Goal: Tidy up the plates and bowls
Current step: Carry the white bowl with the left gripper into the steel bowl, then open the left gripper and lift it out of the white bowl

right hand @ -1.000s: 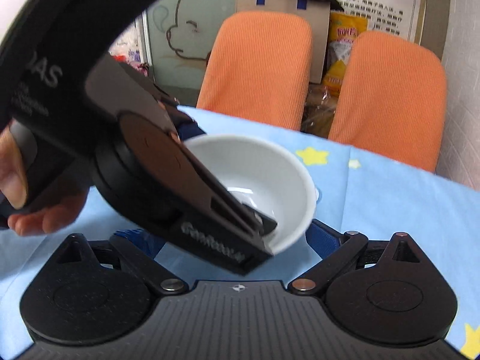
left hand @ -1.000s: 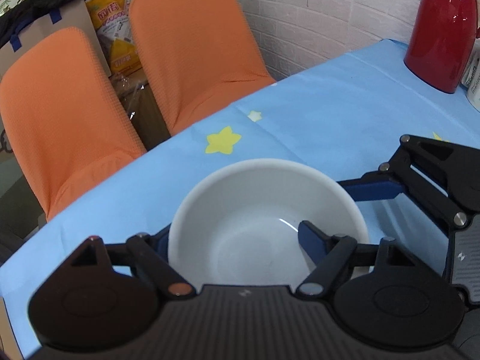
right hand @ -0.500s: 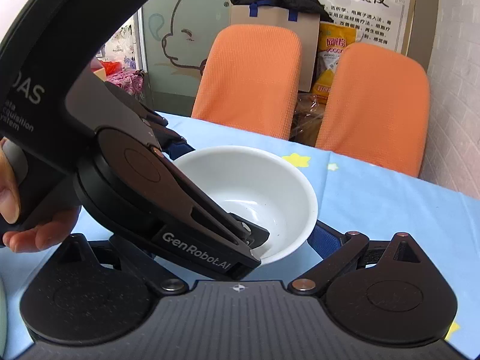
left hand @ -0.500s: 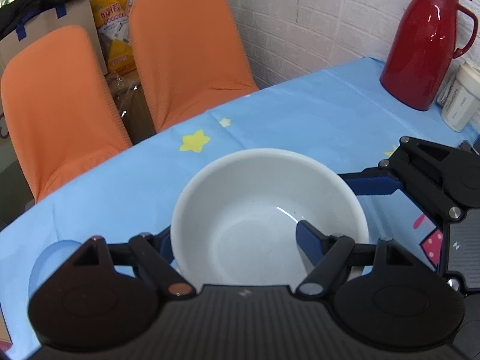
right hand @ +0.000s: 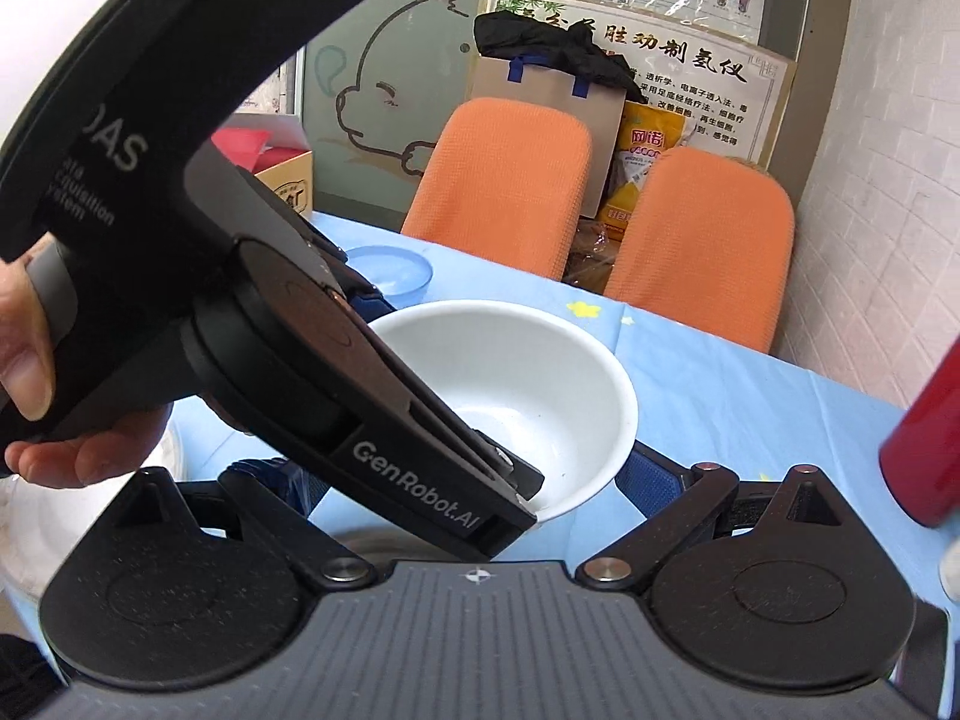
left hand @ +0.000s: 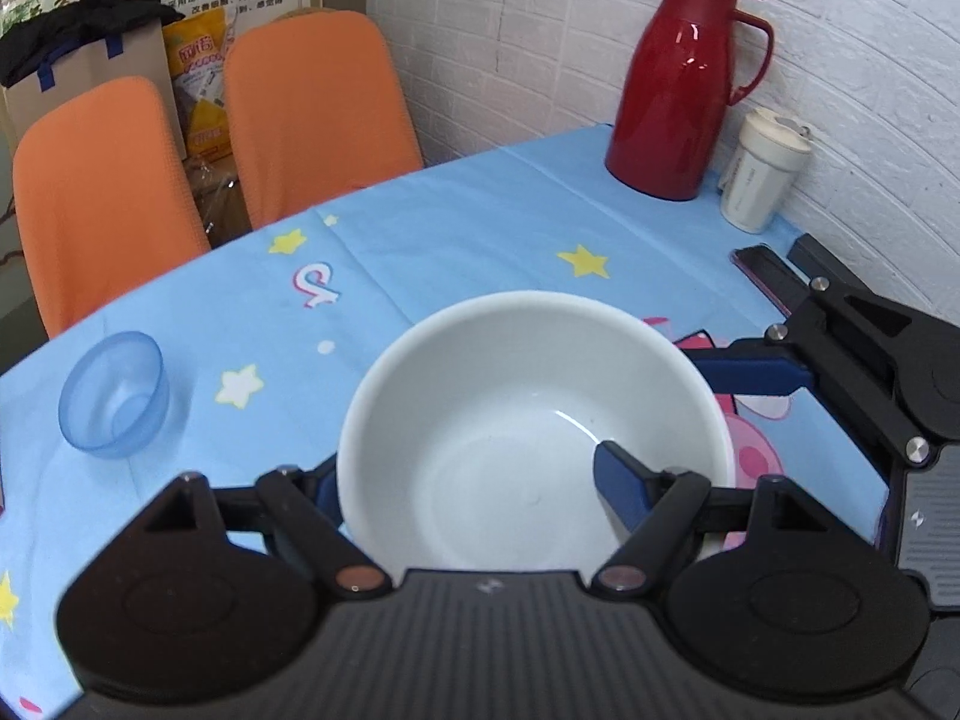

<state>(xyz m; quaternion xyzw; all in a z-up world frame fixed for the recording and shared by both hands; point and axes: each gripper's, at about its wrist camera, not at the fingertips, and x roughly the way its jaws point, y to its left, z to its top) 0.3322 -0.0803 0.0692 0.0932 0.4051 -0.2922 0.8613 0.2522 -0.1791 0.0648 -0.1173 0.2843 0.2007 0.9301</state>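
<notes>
White bowl (left hand: pixel 528 432) mouth-up, seemingly gripped by both tools

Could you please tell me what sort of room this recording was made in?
Probably a dining or break corner of a small office or clinic: a table with a blue star-print tablecloth, a red thermos jug by the white brick wall, two orange chairs, and a Chinese-language poster behind.

A small dining corner. A star-printed blue tablecloth (left hand: pixel 480 228), two orange chairs (left hand: pixel 312 114) and a red thermos jug (left hand: pixel 678 90) stand against a white brick wall (left hand: pixel 540 30).
</notes>
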